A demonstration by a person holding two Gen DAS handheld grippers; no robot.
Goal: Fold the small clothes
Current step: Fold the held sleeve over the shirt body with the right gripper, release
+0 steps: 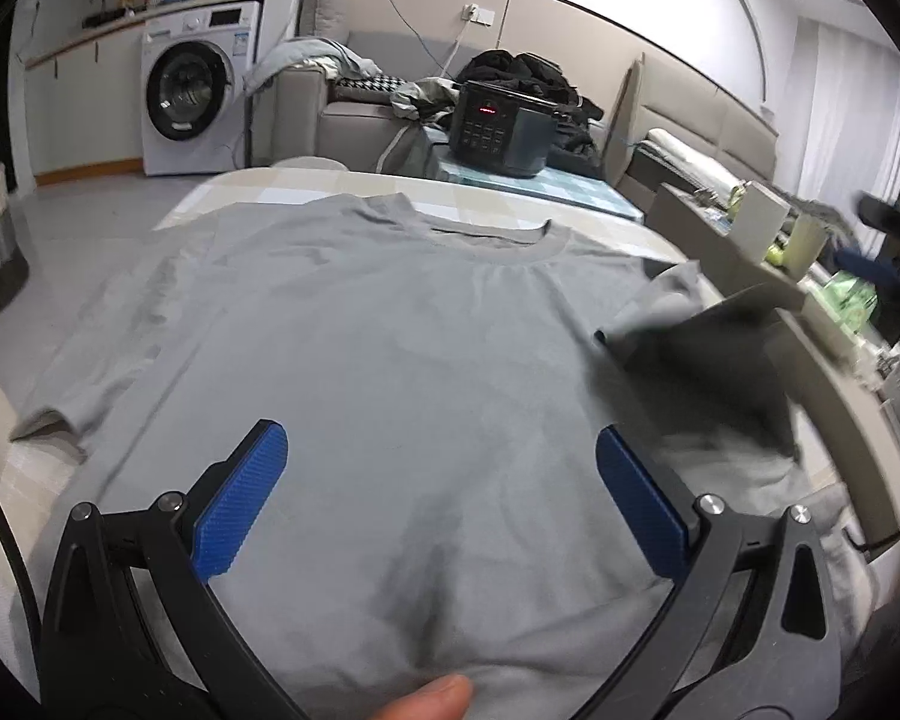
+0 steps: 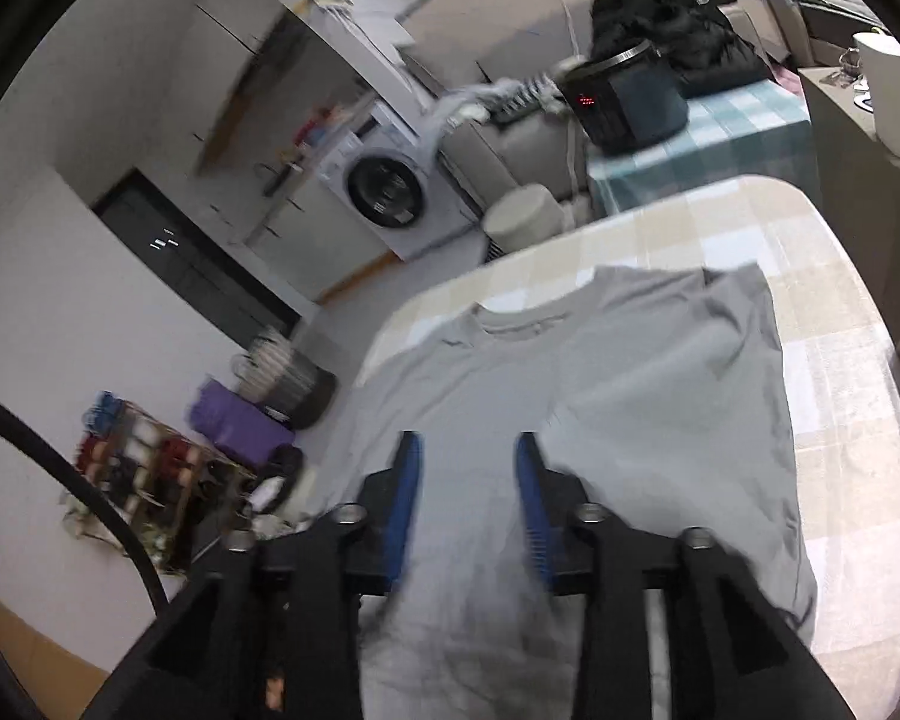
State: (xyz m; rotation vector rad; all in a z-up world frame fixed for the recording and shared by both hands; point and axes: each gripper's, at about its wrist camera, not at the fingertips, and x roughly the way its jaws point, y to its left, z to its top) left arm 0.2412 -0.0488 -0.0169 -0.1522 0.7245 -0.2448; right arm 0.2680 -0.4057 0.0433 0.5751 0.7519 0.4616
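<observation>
The left sleeve (image 1: 84, 360) is lying flat and spread out toward the surface's (image 1: 258, 195) left edge, not yet folded in. That side looks like the part of the job left to do, so the fold seems to be only partly made.

The left claw (image 1: 441, 459) is hanging released over the lower middle of the shirt (image 1: 402, 348), its blue pads (image 1: 240, 510) spread wide with nothing between them. A fingertip (image 1: 432, 697) is showing at the bottom edge of that view, just over the hem.

The shirt is a plain grey tee lying front-up on the checked surface, collar (image 1: 498, 240) pointing away from the cameras. The cloth is looking thin and soft, with shallow creases running down the middle; I judge it will slide and bunch easily if dragged.

Further right, the right sleeve side (image 1: 678, 324) is looking turned in over the body, a darker flap sitting raised and blurred, so its exact lie is hard to tell.

The right claw (image 2: 468, 450) is hovering over the shirt's (image 2: 660, 396) midsection, its pads (image 2: 405, 498) parted narrowly and gripping nothing. In its view the right edge (image 2: 768, 348) is running straight down the surface (image 2: 840, 420), which fits a side fold already made.

Next, I judge, the left claw needs to pinch the left sleeve or shoulder and carry it across to match, while the right one is pinning the middle.
</observation>
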